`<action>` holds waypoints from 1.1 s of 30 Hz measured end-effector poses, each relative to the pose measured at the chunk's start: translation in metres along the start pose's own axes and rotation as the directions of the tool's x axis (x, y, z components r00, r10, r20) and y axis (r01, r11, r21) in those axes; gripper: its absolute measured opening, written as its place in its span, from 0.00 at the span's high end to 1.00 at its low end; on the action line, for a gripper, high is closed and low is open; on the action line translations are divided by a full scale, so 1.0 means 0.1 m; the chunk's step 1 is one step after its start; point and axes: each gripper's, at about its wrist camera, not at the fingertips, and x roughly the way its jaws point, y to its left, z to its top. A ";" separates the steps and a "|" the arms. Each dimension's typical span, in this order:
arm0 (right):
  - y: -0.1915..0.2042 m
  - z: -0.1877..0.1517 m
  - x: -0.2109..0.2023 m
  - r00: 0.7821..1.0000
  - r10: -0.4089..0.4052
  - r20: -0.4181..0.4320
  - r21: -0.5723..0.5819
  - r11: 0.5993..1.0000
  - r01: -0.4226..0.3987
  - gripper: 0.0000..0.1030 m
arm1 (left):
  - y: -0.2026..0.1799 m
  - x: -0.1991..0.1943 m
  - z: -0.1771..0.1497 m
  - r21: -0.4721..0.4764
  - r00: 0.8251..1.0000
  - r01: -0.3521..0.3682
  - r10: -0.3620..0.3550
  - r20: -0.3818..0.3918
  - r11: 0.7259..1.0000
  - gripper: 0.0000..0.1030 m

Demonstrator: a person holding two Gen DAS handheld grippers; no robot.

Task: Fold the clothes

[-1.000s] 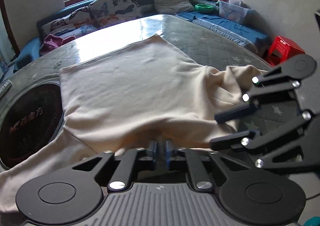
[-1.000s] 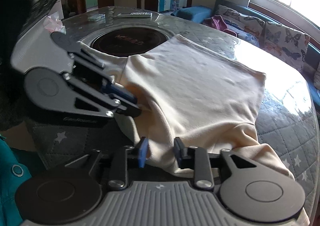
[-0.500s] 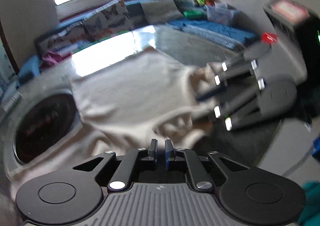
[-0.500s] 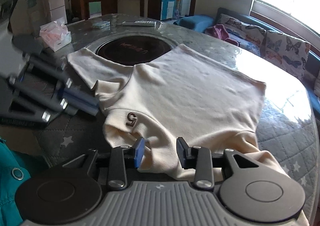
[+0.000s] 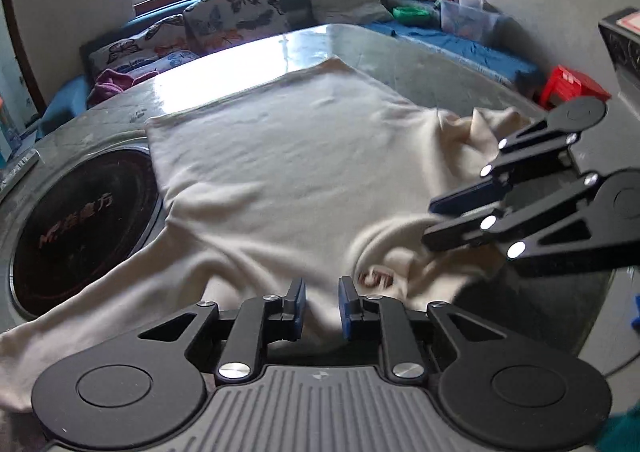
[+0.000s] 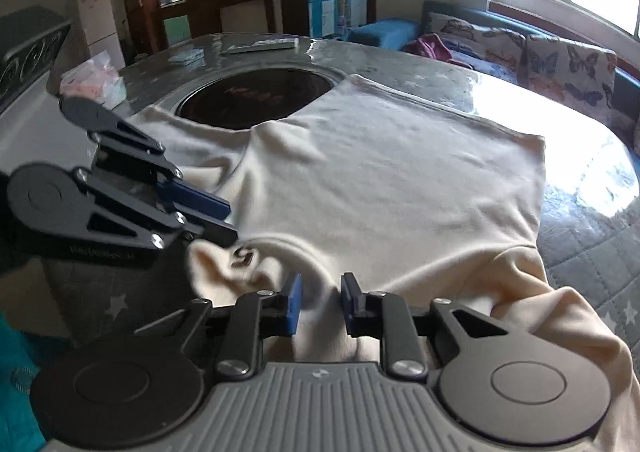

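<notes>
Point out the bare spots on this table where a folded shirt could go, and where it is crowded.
Free: the shiny strip of table between the cream shirt's far hem and the sofa side, and the quilted cover beside the shirt's window-side edge. Crowded: the near edge, where the left gripper and right gripper work the collar, and the corner behind the round black insert.

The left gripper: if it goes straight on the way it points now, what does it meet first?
Most likely the cream shirt lying directly ahead of the left gripper, whose jaws are opening; depth is unclear.
</notes>
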 end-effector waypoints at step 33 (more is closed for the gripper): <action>-1.86 -0.86 -0.92 0.869 -0.446 -0.216 0.224 0.843 0.488 0.93 | -1.24 0.56 0.79 0.302 0.976 0.191 -0.212 0.040 0.934 0.52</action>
